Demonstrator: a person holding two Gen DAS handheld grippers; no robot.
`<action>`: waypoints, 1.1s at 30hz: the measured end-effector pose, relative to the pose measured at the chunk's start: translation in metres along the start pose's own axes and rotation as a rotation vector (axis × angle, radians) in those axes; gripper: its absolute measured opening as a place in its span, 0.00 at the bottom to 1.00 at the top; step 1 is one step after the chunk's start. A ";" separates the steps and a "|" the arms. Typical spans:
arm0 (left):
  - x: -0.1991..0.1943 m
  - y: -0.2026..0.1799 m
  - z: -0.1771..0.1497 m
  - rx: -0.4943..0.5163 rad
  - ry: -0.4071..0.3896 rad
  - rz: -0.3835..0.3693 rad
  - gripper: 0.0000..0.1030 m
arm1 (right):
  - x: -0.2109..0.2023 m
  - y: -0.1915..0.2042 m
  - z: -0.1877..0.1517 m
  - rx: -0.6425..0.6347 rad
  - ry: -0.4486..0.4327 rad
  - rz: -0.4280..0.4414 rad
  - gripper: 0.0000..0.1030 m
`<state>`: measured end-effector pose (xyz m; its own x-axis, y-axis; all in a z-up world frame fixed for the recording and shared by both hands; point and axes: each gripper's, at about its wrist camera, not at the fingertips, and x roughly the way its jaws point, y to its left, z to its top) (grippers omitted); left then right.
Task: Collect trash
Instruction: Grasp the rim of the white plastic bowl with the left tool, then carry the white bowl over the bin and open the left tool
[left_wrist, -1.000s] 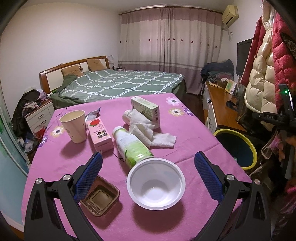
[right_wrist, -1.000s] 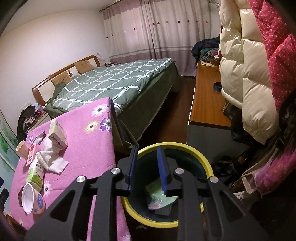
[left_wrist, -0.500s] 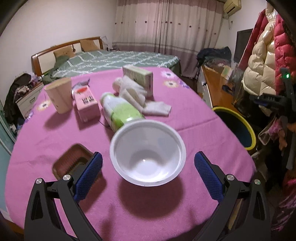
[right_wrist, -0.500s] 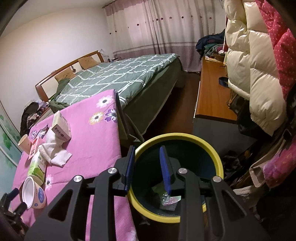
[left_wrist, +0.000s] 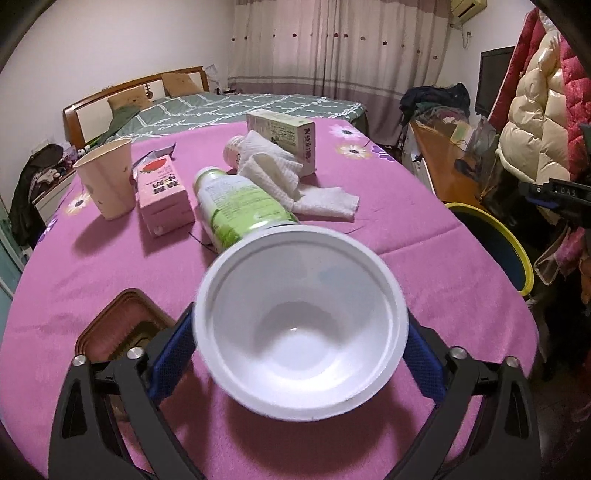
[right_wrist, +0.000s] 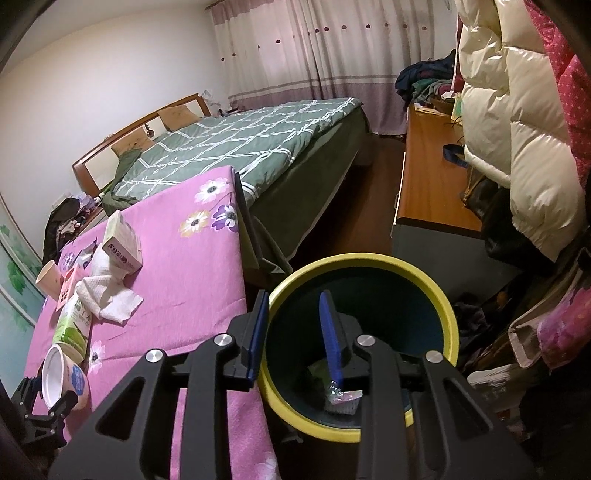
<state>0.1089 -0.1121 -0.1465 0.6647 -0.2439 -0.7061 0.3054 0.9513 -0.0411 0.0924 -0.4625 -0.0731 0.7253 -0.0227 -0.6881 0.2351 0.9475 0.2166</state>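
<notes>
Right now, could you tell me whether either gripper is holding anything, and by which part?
The left gripper holds the white bowl, its pads against opposite sides of the outer wall below the rim. The right gripper is open over the bin, empty.

Left gripper (left_wrist: 301, 345) with its blue pads against opposite sides of a white bowl (left_wrist: 300, 325), which is tilted with its opening toward the camera above the pink tablecloth (left_wrist: 424, 240). Behind the bowl lie a green-labelled bottle (left_wrist: 236, 206) on its side, crumpled white tissue (left_wrist: 295, 181), a pink carton (left_wrist: 164, 194), an upright paper cup (left_wrist: 107, 179) and a pale green box (left_wrist: 284, 136). A brown tray (left_wrist: 118, 328) lies at lower left; a yellow-rimmed bin (left_wrist: 517, 254) stands off the table's right edge.
</notes>
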 end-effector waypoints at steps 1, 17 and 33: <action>0.000 0.000 0.000 0.001 0.003 -0.002 0.84 | 0.000 0.000 0.000 0.001 0.000 0.001 0.27; -0.024 -0.059 0.013 0.137 -0.007 -0.136 0.84 | -0.005 -0.011 -0.007 0.016 -0.026 -0.014 0.26; 0.038 -0.201 0.087 0.305 0.030 -0.369 0.84 | -0.045 -0.076 -0.021 0.052 -0.088 -0.187 0.33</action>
<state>0.1324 -0.3289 -0.1038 0.4555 -0.5449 -0.7040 0.7063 0.7026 -0.0868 0.0283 -0.5268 -0.0734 0.7189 -0.2266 -0.6572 0.4027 0.9063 0.1280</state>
